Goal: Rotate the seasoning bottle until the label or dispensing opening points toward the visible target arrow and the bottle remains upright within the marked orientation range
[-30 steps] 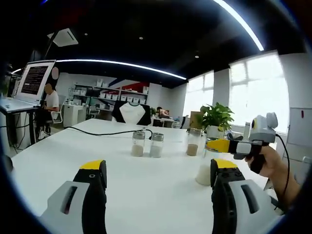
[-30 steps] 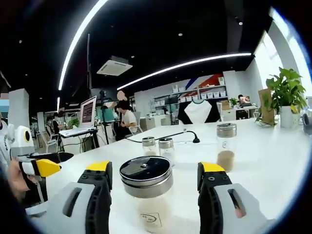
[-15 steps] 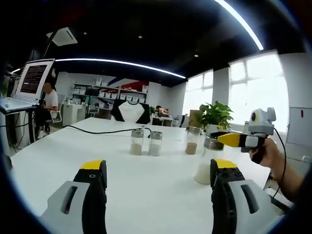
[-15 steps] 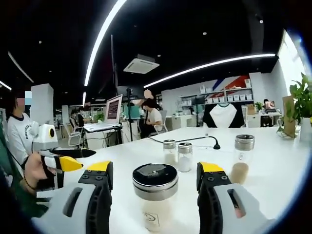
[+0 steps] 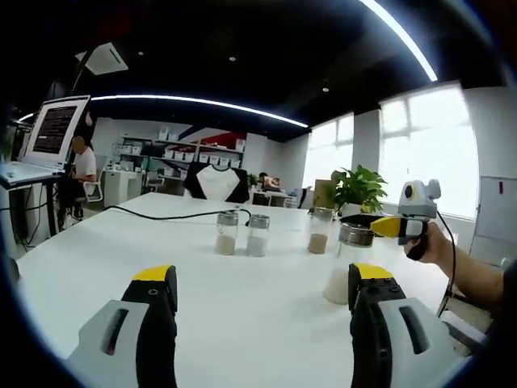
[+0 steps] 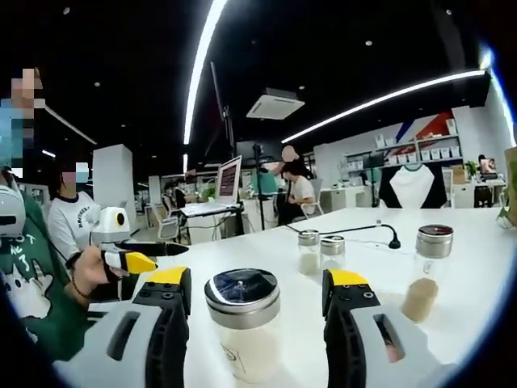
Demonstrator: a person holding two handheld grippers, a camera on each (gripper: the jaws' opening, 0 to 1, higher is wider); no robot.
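Seasoning bottle (image 6: 245, 326) stands upright on the white bench (image 6: 452, 267), directly between the right tool's (image 6: 255, 297) 2 yellow-tipped jaws in the right gripper view. Those jaws are spread, with a gap on each side of the bottle, so nothing is pinched. The bottle has a shiny metal lid, a clear body holding pale powder, and a small printed mark low on its front.

In the left gripper view the same bottle (image 5: 346, 264) sits near the right side of the bench (image 5: 81, 267), just past the tip of that view's right-hand jaw. The left tool (image 5: 263, 282) is also spread wide, with only bare bench between its jaws. The right tool (image 5: 380, 225) reaches in from the right, held in a hand (image 5: 432, 241), its yellow tip level with the bottle's lid.

3 more jars stand farther back: a pair of jars (image 6: 320, 251) close together with pale contents, and a single jar (image 6: 427, 272) with brown powder off to the right. A black cable (image 5: 161, 214) runs across the bench behind them. A potted plant (image 5: 358, 191) stands near the bright windows, and a laptop (image 5: 50, 133) sits raised at the far left.

In the right gripper view, the left tool (image 6: 133, 260) shows at the left edge, gripped by a hand.
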